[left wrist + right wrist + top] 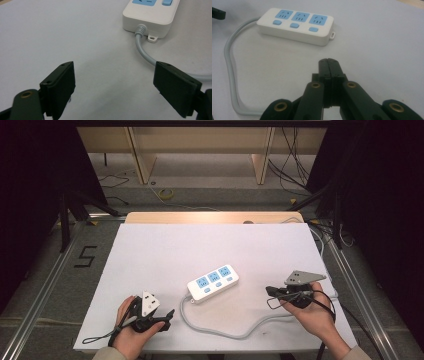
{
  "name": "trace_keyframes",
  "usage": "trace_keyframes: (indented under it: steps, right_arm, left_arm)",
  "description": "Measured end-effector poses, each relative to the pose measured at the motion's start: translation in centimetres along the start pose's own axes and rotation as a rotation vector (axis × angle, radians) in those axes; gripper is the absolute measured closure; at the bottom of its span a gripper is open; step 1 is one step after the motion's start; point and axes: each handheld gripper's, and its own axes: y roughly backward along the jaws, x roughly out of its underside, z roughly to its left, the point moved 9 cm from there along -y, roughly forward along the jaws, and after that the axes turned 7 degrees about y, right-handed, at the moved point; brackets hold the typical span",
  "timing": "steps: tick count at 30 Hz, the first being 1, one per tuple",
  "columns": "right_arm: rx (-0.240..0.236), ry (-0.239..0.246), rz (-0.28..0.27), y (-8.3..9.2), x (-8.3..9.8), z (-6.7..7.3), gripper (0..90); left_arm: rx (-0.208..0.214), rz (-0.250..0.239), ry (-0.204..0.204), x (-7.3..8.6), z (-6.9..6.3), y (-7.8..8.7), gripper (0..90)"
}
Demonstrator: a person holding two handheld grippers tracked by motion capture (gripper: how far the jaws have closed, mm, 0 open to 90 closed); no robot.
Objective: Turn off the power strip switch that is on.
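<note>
Your left gripper (167,316) gapes empty near the desk's front edge; your right gripper (270,291) is pinched closed (holding nothing), both flanking the white plastic three-socket power strip (213,282).

Smooth white plastic power strip (295,25) with a grey rubbery cord (230,75) on a matt white table (165,250)
</note>
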Motion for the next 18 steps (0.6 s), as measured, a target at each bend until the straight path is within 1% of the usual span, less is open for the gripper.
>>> trace_keyframes:
  steps: [18]
  right_arm:
    - [-0.010, 0.019, 0.020, -0.92, -0.80, 0.33, 90.0]
  left_arm:
    - [0.001, 0.003, -0.006, 0.02, 0.00, -0.01, 17.6]
